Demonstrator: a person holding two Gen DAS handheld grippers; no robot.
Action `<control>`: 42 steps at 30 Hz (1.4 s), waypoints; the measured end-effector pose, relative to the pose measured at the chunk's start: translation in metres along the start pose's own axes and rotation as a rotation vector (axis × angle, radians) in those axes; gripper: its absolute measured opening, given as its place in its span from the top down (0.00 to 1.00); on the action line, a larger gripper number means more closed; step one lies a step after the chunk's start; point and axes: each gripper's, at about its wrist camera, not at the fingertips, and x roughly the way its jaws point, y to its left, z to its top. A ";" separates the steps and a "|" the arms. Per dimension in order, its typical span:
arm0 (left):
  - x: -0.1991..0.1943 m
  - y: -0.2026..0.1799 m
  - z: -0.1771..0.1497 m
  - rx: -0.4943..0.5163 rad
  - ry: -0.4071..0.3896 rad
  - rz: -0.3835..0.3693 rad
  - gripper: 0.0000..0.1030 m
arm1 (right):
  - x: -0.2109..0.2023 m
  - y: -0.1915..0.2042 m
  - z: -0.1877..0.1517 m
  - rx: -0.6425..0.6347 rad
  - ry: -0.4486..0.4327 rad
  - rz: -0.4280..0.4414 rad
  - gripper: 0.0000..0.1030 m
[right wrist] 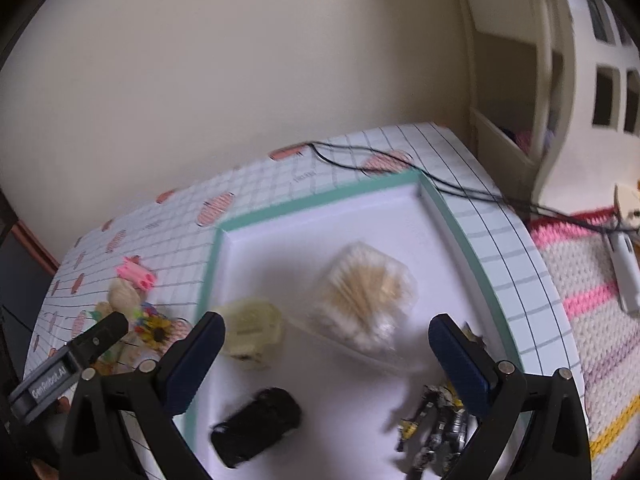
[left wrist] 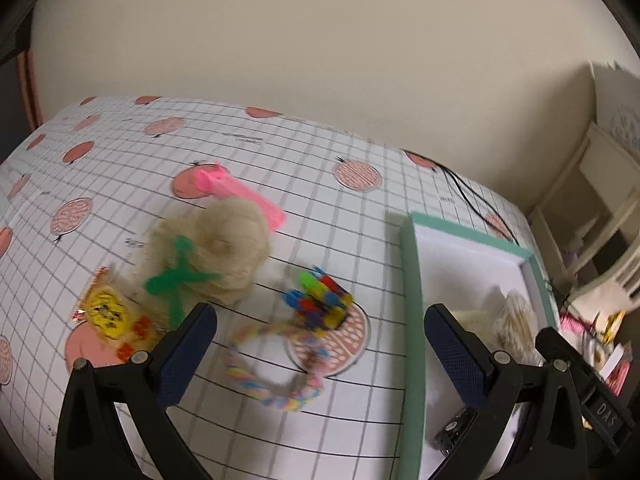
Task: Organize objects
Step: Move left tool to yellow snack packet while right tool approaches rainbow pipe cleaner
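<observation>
- Our left gripper (left wrist: 320, 344) has its jaws spread wide with nothing between them; it hangs above the counter (left wrist: 248, 148), which wears a grid cloth printed with pink round fruit.
- In the left wrist view, a multicoloured braided rope ring (left wrist: 276, 376) lies on the cloth between the two jaws, at about 6 o'clock from the middle of the picture.
- Touching the ring at its 1 o'clock end is a bundle of bright plastic pegs (left wrist: 320, 300).
- At 10 o'clock from the pegs sits a cream fluffy ball (left wrist: 228, 248), with a green star-shaped piece (left wrist: 176, 280) lying against its near side.
- A pink plastic piece (left wrist: 236, 192) shows behind the ball, at 12 o'clock from it.
- A yellow packet (left wrist: 108, 312) lies at 9 o'clock, just beside the left jaw.
- The white tray with a mint-green rim (left wrist: 410, 280) fills the 3 o'clock side; a pale bundle (left wrist: 516, 320) lies in it.
- Our right gripper (right wrist: 326, 344) also has its jaws spread and empty, above the same tray (right wrist: 320, 196).
- In the right wrist view, a clear bag of thin wooden sticks (right wrist: 364, 292) lies in the tray's middle, blurred.
- A pale yellowish block (right wrist: 252, 328) rests at 9 o'clock from the bag.
- A black cylinder (right wrist: 256, 428) lies at 7 o'clock, inside the tray.
- A small yellow and grey toy figure (right wrist: 436, 428) lies at 5 o'clock, beside the right jaw.
- The other gripper's black finger (right wrist: 100, 332) shows at 9 o'clock over the loose items on the cloth.
</observation>
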 end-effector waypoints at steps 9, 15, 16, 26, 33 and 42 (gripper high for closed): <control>-0.015 0.066 0.013 -0.108 -0.004 0.098 0.00 | -0.003 0.048 -0.003 -0.036 -0.028 0.085 0.00; -0.017 0.113 0.014 -0.202 0.042 0.125 0.00 | 0.004 0.088 -0.010 -0.058 -0.021 0.142 0.00; -0.016 0.118 0.015 -0.211 0.048 0.128 0.00 | 0.005 0.095 -0.012 -0.065 -0.016 0.152 0.00; -0.001 0.155 0.008 -0.292 0.151 0.140 0.00 | 0.030 0.144 -0.035 -0.173 0.071 0.182 0.01; 0.015 0.154 0.001 -0.330 0.195 0.114 0.00 | 0.049 0.153 -0.052 -0.234 0.164 0.189 0.01; 0.026 0.149 0.001 -0.315 0.191 0.121 0.00 | 0.063 0.162 -0.063 -0.291 0.225 0.180 0.01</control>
